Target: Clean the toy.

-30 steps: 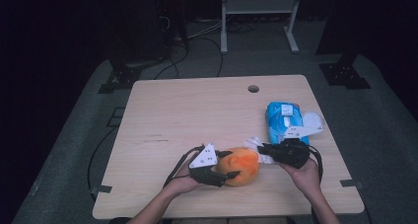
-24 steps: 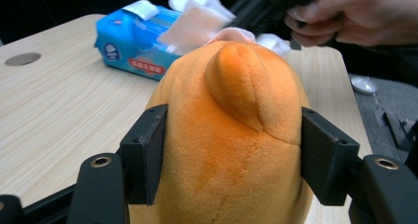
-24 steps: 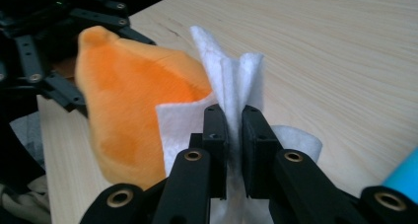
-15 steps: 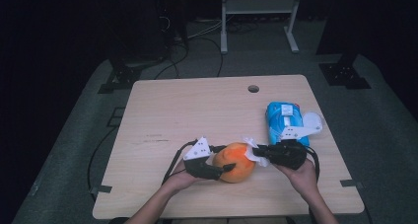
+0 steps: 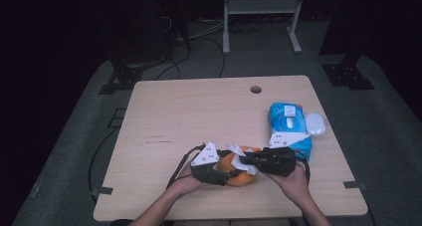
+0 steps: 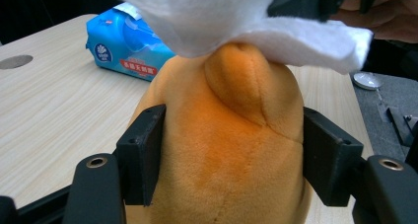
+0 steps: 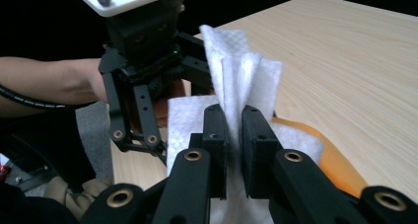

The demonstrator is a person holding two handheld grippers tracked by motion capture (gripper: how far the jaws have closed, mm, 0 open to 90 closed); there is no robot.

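The left claw [image 5: 226,172] holds an orange plush toy [image 5: 238,170] at the near edge of the table [image 5: 199,111]. In the left gripper view its two black pads press into the toy's sides, one at each flank, and the soft body bulges between them. The toy stands on the table with its narrower end away from that camera.

The right claw [image 5: 245,160] is nearly closed on a white wipe [image 5: 242,156]. In the right gripper view the jaws pinch a bunched fold of the wipe [image 7: 241,81], which stands up in pleats above the pads, while the rest of the sheet spreads below and to the left over the orange toy [image 7: 335,165]. In the left gripper view the wipe [image 6: 236,21] drapes over the far top of the toy [image 6: 222,150] and touches it there, with the right claw's body at the upper right edge.

From the high view both hands come in from the bottom and meet at the toy, the left claw on its left side and the right claw on top of it from the right.

A blue pack of wipes [image 5: 288,121] lies on the right part of the table, well apart from the toy, with a small white round lid [image 5: 315,123] just beside it. A round hole [image 5: 256,89] sits near the table's far edge.
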